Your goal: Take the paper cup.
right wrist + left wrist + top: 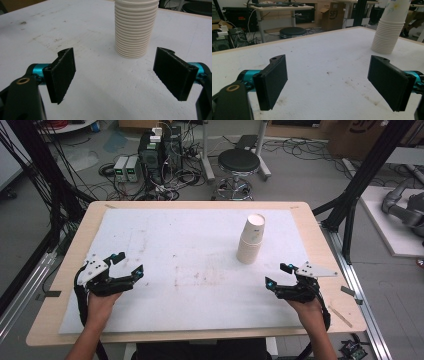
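The left gripper (127, 264), black with teal fittings and a grey three-cornered plate on top, hovers low over the near left part of the white foam mat (175, 245), its jaws spread wide with nothing between them. The right gripper (278, 275) sits over the near right part of the mat, jaws equally wide apart and empty. A tall stack of nested white paper cups (251, 239) stands upright on the mat right of centre, just beyond the right gripper and well apart from the left one. Bare, faintly stained mat lies between each gripper and the stack. Beyond the light wooden table (320, 250) stand a black round stool (239, 162) and cabled electronics boxes (150, 155) on the floor.
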`<control>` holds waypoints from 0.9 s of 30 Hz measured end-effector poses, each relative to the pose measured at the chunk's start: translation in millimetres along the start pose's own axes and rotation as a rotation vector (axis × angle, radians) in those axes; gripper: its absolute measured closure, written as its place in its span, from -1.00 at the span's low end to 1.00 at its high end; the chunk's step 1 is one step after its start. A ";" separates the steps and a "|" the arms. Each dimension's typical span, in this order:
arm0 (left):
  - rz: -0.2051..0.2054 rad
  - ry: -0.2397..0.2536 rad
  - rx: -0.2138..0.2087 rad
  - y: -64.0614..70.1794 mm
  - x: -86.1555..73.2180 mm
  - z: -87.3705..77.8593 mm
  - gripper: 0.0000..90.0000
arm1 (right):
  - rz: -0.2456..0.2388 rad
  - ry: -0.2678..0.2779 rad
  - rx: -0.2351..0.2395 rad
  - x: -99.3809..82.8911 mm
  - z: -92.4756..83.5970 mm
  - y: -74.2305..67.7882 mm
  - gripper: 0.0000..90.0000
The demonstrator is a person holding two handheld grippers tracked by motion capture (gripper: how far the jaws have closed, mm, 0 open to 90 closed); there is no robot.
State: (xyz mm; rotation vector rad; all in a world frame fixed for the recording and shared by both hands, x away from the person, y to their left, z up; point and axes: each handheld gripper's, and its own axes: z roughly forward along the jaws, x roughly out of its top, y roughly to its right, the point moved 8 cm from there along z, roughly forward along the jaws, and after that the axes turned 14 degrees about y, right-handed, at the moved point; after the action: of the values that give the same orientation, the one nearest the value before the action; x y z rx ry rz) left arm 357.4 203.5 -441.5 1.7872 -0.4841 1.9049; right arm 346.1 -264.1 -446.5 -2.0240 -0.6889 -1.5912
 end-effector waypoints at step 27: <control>-0.021 0.016 -0.064 7.3 -0.6 -0.2 -0.64 | -0.003 0.037 -0.020 4.0 -5.5 0.7 -0.60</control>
State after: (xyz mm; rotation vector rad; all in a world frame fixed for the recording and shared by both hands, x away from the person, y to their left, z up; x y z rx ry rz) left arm 353.1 197.6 -441.6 1.7282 -0.5128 1.8673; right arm 343.3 -267.9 -441.5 -2.0035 -0.6647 -1.6388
